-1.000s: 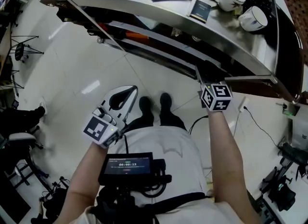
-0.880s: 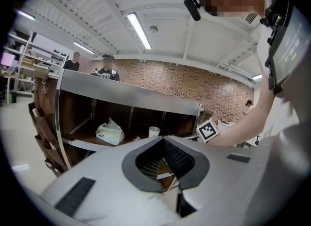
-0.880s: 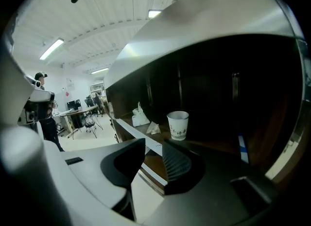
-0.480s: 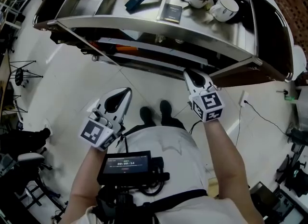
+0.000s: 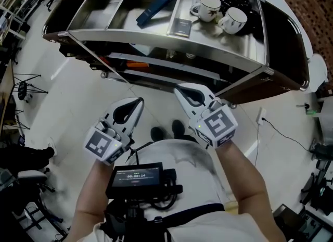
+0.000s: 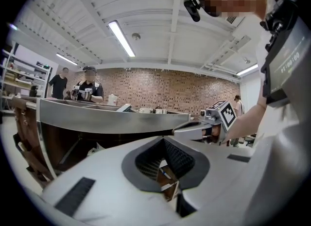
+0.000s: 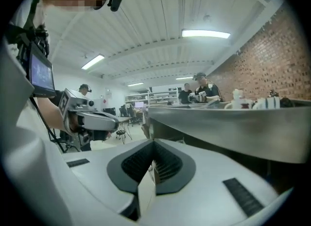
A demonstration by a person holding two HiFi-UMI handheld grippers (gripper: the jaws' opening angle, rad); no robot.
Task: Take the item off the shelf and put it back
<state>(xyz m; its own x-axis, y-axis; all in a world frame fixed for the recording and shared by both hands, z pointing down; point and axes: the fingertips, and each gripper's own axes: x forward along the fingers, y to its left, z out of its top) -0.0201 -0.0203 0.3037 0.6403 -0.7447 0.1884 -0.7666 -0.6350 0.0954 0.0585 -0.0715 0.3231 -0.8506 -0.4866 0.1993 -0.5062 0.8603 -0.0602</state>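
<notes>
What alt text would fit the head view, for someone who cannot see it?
Seen from above, a person holds the left gripper and the right gripper, both shut and empty, in front of a steel shelf carrying white mugs and a flat dark blue item.

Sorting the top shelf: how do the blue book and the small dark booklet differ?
The blue book is long and lies slanted in the middle compartment; the dark booklet is shorter and sits at the front of the mugs' compartment. Both lie on the shelf's top tray.
</notes>
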